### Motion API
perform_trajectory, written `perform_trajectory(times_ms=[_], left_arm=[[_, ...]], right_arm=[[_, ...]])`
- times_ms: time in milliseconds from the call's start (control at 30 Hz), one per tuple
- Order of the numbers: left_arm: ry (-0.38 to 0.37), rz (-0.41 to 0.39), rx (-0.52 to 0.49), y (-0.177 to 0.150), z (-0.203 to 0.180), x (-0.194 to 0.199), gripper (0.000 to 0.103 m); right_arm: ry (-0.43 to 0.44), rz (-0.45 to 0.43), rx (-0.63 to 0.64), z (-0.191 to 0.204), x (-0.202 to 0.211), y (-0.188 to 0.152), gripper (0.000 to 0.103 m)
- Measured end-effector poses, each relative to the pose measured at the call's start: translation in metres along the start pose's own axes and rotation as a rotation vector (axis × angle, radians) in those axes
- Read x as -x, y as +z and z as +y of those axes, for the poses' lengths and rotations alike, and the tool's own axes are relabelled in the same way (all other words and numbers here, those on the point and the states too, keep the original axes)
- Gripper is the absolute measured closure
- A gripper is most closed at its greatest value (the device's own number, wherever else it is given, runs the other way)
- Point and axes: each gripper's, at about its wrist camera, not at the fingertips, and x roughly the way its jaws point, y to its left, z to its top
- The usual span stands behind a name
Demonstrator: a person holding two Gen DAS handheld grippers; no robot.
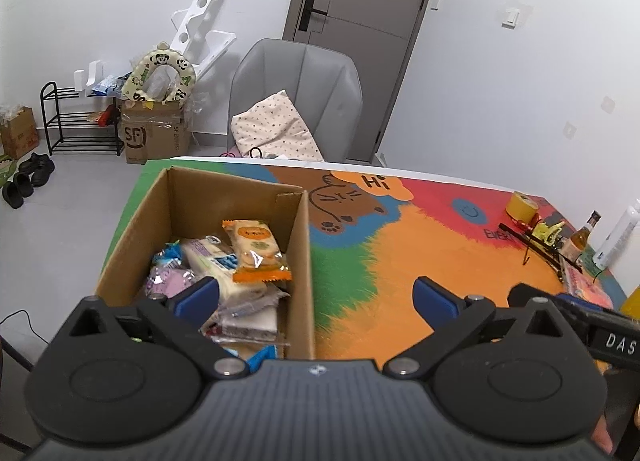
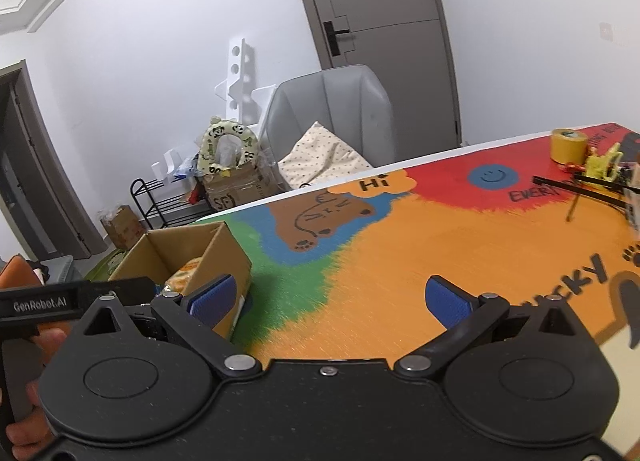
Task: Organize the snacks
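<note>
A cardboard box (image 1: 298, 245) stands at the left end of the table. It holds several wrapped snacks, with an orange-trimmed cracker packet (image 1: 256, 251) on top, a white and blue packet (image 1: 212, 259) beside it and a purple one (image 1: 170, 281). My left gripper (image 1: 316, 295) is open and empty, its left finger over the box and its right finger over the mat. The box also shows in the right wrist view (image 2: 218, 257). My right gripper (image 2: 330, 301) is open and empty above the colourful mat (image 2: 400, 261).
At the table's far right stand a yellow tape roll (image 1: 520, 206), a small bottle (image 1: 581, 239), a white bottle (image 1: 618, 235) and black sticks (image 1: 528, 239). A grey chair (image 1: 296, 97) with a cushion stands behind the table. The other gripper's handle (image 1: 592, 325) is at my right.
</note>
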Motion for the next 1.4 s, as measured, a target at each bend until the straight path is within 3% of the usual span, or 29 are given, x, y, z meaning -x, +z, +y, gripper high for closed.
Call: perform_trajectory(times_ms=[533,1067,1400], left_arm=[[-0.04,-0.043,-0.043,-0.024,-0.015,0.044,0.0],[-0.026,-0.074,-0.112,-0.05,-0.013,0.094,0.0],[-0.018,-0.046,-0.162,-0.069,-0.009,0.114,0.0]], right_arm=[[-0.081,-0.033,-0.02,-0.016,0.054,-0.022,0.0],[-0.114,-0.063,-0.007,0.003,0.098,-0.043,0.0],[-0.139,-0.058,0.059,0.026,0.12,-0.052,0.0]])
